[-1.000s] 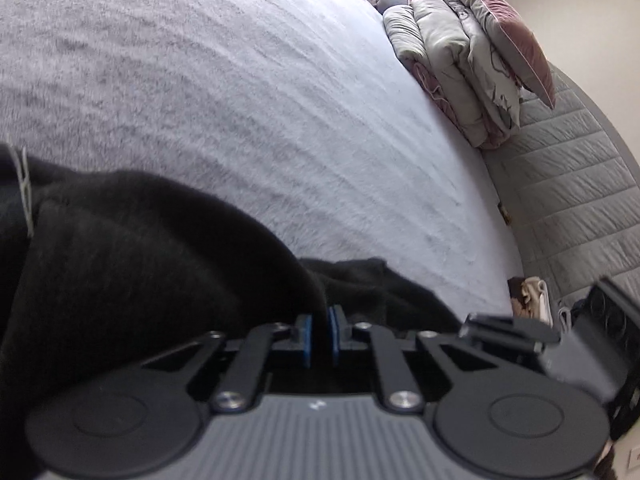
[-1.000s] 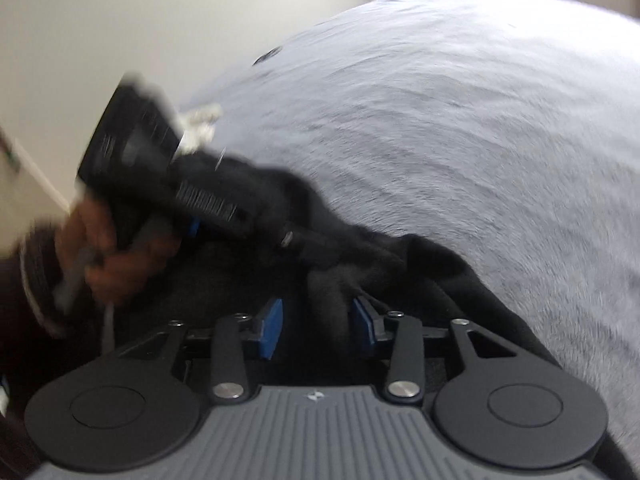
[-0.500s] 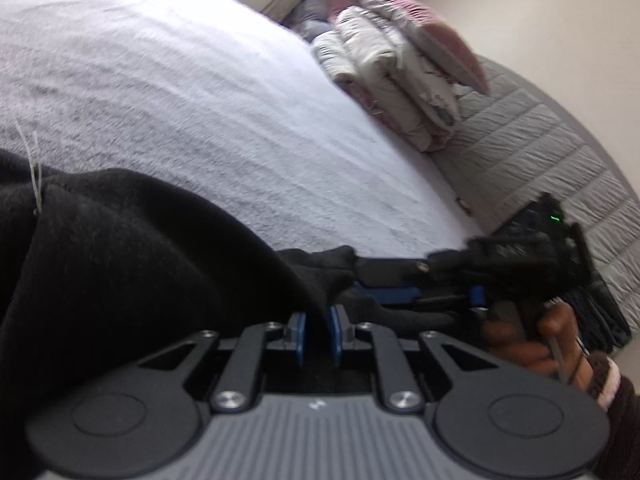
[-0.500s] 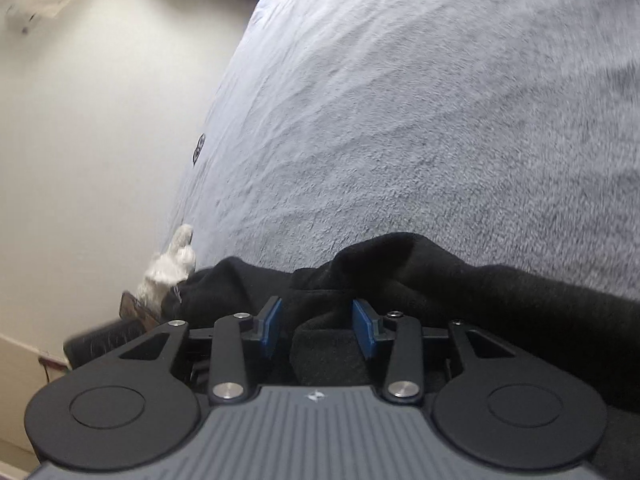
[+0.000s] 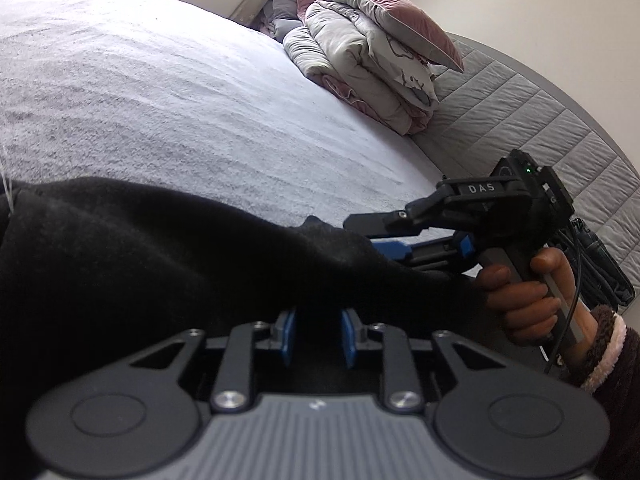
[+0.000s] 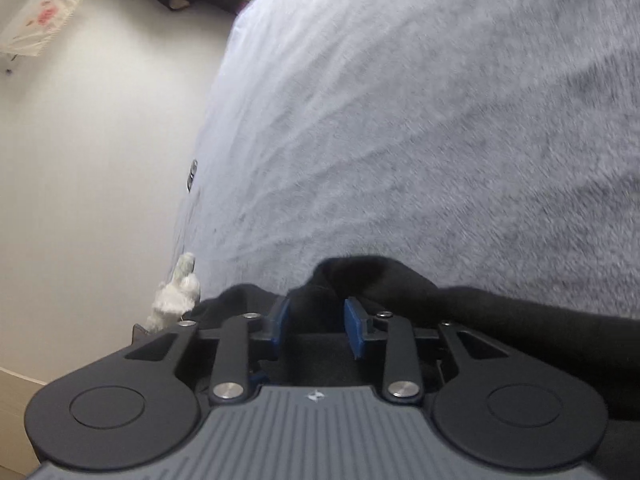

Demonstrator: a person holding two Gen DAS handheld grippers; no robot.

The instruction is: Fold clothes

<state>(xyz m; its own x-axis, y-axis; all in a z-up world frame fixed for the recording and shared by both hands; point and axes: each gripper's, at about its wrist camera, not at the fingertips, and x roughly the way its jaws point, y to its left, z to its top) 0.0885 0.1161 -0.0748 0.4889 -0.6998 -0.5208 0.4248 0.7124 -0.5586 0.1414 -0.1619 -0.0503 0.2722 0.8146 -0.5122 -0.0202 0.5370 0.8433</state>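
the bed (image 5: 168, 92) wears a pale grey fuzzy cover. a black garment (image 5: 140, 264) lies on it at the near edge. at the headboard end, a folded duvet (image 5: 360, 68) sits with a pink pillow (image 5: 392, 12) on top.

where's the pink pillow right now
In the left wrist view, the pink pillow sits upper right, atop the folded duvet against the quilted headboard.
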